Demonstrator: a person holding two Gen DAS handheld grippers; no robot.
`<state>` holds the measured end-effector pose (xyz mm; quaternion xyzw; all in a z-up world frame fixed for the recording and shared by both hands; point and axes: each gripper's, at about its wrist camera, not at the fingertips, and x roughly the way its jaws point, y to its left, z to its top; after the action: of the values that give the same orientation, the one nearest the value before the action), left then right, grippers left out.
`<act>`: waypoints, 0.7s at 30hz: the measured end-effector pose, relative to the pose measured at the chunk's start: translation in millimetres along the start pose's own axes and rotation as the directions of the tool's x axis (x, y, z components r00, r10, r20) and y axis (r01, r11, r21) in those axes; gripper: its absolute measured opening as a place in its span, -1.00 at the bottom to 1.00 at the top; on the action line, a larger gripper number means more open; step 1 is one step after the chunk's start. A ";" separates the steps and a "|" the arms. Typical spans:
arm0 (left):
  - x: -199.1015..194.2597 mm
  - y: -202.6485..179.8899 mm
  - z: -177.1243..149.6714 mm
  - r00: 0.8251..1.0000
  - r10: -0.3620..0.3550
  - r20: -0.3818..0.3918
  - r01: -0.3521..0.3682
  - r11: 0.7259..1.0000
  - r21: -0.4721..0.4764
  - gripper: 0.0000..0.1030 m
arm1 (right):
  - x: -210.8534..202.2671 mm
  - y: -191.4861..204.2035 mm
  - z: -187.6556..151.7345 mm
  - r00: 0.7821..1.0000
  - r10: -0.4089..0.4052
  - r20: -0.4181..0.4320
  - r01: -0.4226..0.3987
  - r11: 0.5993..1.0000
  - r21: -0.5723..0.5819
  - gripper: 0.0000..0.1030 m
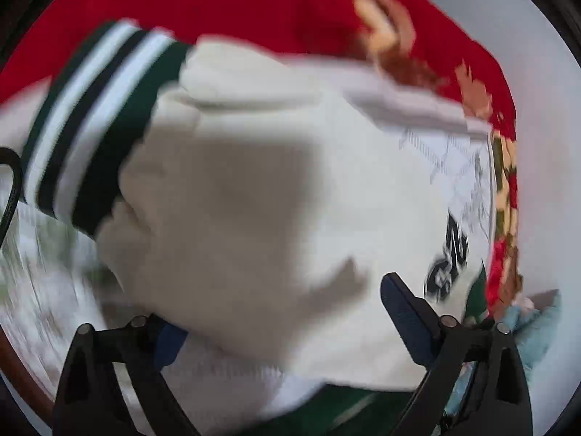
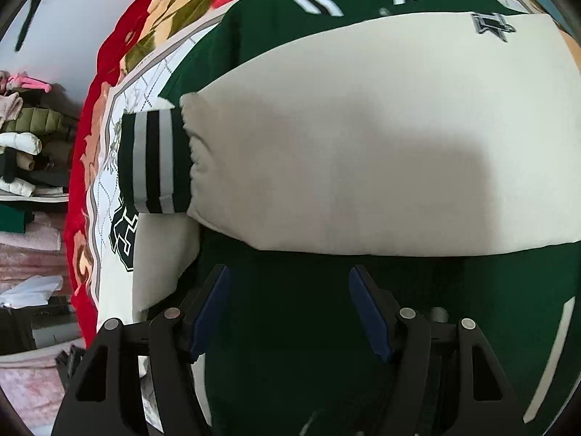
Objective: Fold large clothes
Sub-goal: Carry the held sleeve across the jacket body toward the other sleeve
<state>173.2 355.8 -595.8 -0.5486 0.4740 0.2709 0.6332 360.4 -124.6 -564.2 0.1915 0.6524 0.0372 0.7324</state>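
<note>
Two claws apart, gripping nothing | right claw [image 2: 288,312] hangs over our jacket [image 2: 290,309], sleeve [image 2: 363,145] folded across ahead | left claw [image 1: 283,323] over other sleeve [image 1: 236,200], ready to fold.

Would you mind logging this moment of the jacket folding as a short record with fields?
garment: green varsity jacket with cream sleeves
sleeve: cream sleeve folded across the green body, striped cuff at its end
surface: red floral blanket
left gripper: open, over blurred cream fabric
right gripper: open, above the green body, nothing between the fingers
background: stacked clothes at the side
</note>
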 end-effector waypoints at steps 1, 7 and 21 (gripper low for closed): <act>-0.3 -6.4 14.6 0.999 0.013 0.031 -0.013 1.000 0.014 0.69 | 1.9 4.6 -0.3 1.000 -0.003 -0.002 0.003 1.000 -0.004 0.36; 4.1 -25.7 71.2 0.984 0.089 0.151 -0.109 0.985 0.131 -0.23 | 8.9 35.9 8.0 1.000 -0.029 0.003 0.029 0.998 -0.050 0.36; -47.0 -115.0 129.2 0.928 0.002 0.373 -0.162 0.903 0.398 -0.91 | 64.3 120.9 49.9 0.980 0.200 -0.017 -0.201 0.978 -0.060 -0.20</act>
<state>292.6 458.2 -509.8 -0.3180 0.4187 0.2859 0.8012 441.8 -4.9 -581.2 0.2335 0.6323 0.1317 0.7269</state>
